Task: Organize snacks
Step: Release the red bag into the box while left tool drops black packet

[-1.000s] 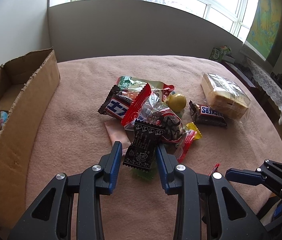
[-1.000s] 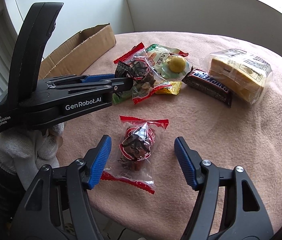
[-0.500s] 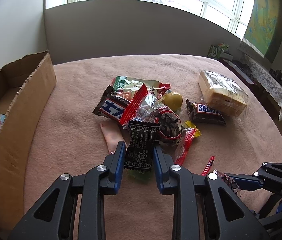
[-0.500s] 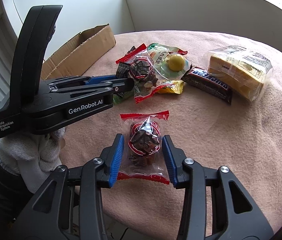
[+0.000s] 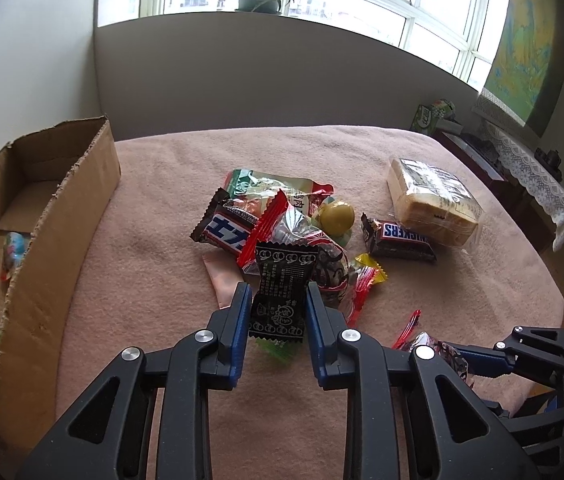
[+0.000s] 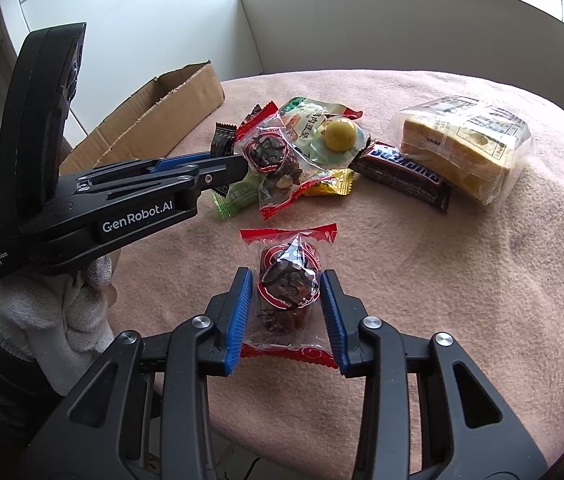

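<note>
The right gripper (image 6: 285,316) was found closing on a clear red-edged snack packet (image 6: 289,280) lying on the pink blanket (image 6: 461,280), its pads against the wrapper. A black sachet (image 5: 280,292) was clamped in the narrowed left gripper (image 5: 276,316), just before the snack pile (image 5: 282,216). Beyond, at left, a cardboard box (image 5: 78,208) was noted.

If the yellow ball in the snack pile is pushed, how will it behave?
The yellow ball looks round and smooth, so it would probably roll at a light push. It rests on crinkly wrappers, which may slow it or let it slide off sideways. The soft pink blanket would likely stop it soon.
</note>
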`<state>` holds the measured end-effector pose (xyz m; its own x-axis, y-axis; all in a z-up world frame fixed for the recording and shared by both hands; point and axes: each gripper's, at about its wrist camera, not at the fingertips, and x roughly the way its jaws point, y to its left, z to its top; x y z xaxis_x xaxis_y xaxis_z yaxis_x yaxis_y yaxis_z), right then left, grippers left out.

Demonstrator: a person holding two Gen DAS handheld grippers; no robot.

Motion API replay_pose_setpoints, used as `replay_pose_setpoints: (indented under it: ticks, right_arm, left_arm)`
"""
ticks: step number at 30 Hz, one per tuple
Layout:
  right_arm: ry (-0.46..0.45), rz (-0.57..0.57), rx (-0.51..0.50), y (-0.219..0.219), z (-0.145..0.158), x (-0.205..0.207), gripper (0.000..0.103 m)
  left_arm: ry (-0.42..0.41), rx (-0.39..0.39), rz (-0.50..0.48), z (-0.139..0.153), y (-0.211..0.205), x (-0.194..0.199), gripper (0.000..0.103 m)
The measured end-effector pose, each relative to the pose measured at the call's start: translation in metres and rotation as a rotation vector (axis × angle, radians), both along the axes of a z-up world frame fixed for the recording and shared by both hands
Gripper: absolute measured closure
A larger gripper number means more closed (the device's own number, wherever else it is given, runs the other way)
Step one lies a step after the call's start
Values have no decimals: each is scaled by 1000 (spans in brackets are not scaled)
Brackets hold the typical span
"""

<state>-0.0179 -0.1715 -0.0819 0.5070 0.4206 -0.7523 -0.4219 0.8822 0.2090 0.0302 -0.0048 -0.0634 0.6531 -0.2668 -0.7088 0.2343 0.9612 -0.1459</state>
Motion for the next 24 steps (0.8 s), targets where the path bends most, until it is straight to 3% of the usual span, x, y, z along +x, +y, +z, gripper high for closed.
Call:
replay_pose_setpoints:
  ticks: [15,24]
  right_arm:
    - [-125,13,39,13,51,-6,67]
    - [-207,86,42,75,86,16,67]
  left_arm:
    - [-122,-61,108,38,51,-28,78]
    - [-198,-83,228,56,104,-45,78]
